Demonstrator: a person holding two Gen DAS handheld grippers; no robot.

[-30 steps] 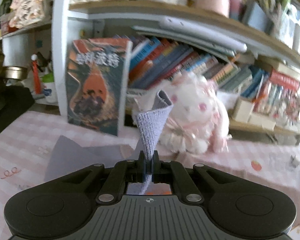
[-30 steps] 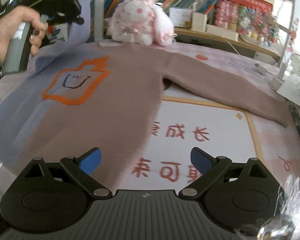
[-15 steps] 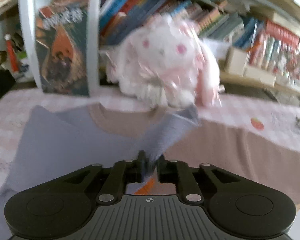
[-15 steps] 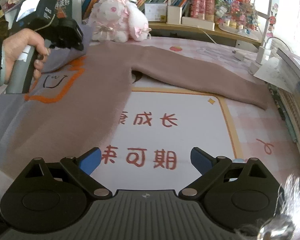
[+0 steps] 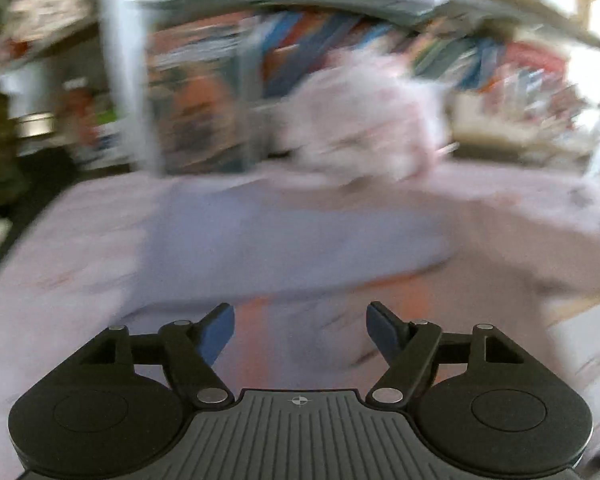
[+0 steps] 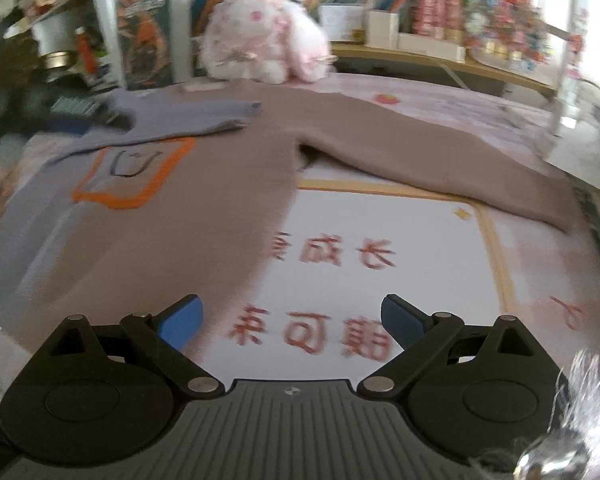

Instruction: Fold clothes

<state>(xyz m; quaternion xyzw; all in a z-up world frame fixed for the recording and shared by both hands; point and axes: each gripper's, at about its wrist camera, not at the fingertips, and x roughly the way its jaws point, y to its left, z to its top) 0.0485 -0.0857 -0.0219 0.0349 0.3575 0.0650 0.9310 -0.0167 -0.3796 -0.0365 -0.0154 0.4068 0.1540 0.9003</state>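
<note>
Your left gripper [image 5: 300, 326] has just let go: a second ago it was clenched on the grey-blue sleeve [image 6: 188, 122] and carrying it up and across, and now its jaws are opening with nothing between them. The left wrist view is heavily blurred, so you get little more from it than the spread blue pads above the fabric.

The right wrist view shows the result. The sweater [image 6: 188, 208] lies flat on the table [image 6: 452, 96], its body towards the left edge. The grey-blue sleeve now lies folded inward across the chest, its cuff near the neckline, just above the orange outline motif [image 6: 134, 172].

That looks like 1 sleeve done. The brown sleeve [image 6: 440, 160] is spread out towards the table's right edge, across the top border of the printed mat [image 6: 400, 248], so it is probably the next thing to fold.

Your right gripper [image 6: 292, 320] hangs released over the mat, beside the sweater's lower right side, holding nothing.

The plush rabbit [image 6: 260, 48] sits at the far edge, just beyond the collar.
</note>
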